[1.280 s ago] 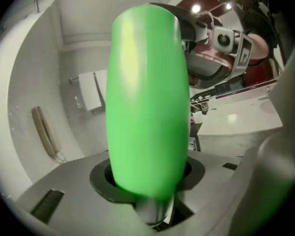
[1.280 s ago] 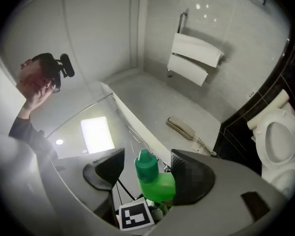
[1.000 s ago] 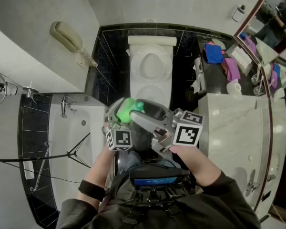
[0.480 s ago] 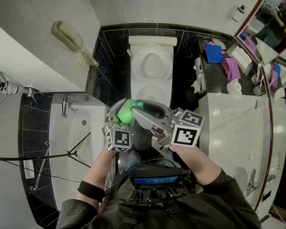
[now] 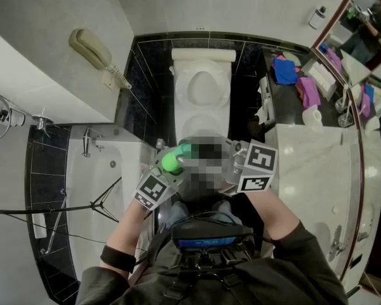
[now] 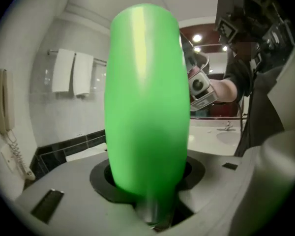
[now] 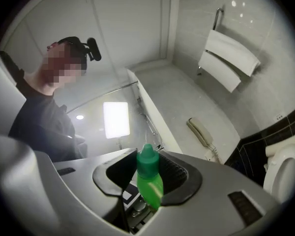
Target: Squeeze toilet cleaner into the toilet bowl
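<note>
Two claws of mine are on one thing: the green bottle [image 5: 173, 161] of cleaner, held in the air close in front of my chest and well short of the toilet [image 5: 203, 91], which stands ahead among black tiles. My left claw [image 6: 147, 178] is clamped round the bottle's fat body, which fills most of its own view, with the pads pressed in on either side. My right claw [image 7: 148, 173] has just been closing, and the bottle's top end is between its jaws. They sit narrow on the neck just below the darker green cap, which pokes out past the pads. In the head view the two claws meet from left and right. To my left lies the bathtub [image 5: 98, 189], with a wall phone [image 5: 92, 48] on the pale wall nearby. To my right runs the marble worktop [image 5: 311, 164], with a blue cloth [image 5: 284, 70] and a purple cloth [image 5: 308, 91] past its far end.
</note>
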Demonstrator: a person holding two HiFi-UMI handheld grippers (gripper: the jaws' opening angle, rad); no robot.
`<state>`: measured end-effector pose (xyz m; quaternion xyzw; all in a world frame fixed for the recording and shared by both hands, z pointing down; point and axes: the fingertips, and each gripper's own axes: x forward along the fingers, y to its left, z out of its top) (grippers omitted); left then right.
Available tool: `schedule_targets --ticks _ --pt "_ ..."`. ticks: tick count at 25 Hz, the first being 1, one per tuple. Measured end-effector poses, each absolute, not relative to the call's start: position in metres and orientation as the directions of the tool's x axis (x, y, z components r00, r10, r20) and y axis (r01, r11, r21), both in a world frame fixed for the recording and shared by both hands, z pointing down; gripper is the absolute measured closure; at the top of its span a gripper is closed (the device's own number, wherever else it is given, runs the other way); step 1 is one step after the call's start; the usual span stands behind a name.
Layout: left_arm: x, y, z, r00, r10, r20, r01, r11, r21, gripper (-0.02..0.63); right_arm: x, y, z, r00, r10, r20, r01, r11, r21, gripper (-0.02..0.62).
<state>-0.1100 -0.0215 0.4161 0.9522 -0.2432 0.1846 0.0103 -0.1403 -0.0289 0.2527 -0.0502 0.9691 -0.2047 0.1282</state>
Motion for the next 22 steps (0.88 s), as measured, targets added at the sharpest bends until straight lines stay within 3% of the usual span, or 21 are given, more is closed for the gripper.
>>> schedule_targets --ticks 5,12,18,22 --pt "-0.095 0.011 0.410 0.905 -0.268 0.331 -0.303 -0.951 0.058 0.411 -0.140 -0.008 0.242 -0.970 0.009 -0.241 0.079 0.957 -0.280 0.440" --pt "-0.092 0.026 0.409 0.923 -0.196 0.330 -0.233 -0.970 0.075 0.411 -0.136 0.005 0.237 -0.951 0.105 -0.290 0.166 0.967 -0.196 0.439" --pt "-0.095 0.018 0.408 0.898 -0.285 0.335 -0.321 -0.945 0.056 0.410 -0.136 -0.003 0.242 -0.952 0.041 -0.302 0.121 0.960 -0.253 0.430" --pt "-0.106 -0.005 0.414 0.835 -0.437 0.334 -0.442 -0.895 -0.066 0.410 -0.134 -0.025 0.242 -0.939 -0.105 -0.327 0.019 0.935 -0.355 0.337"
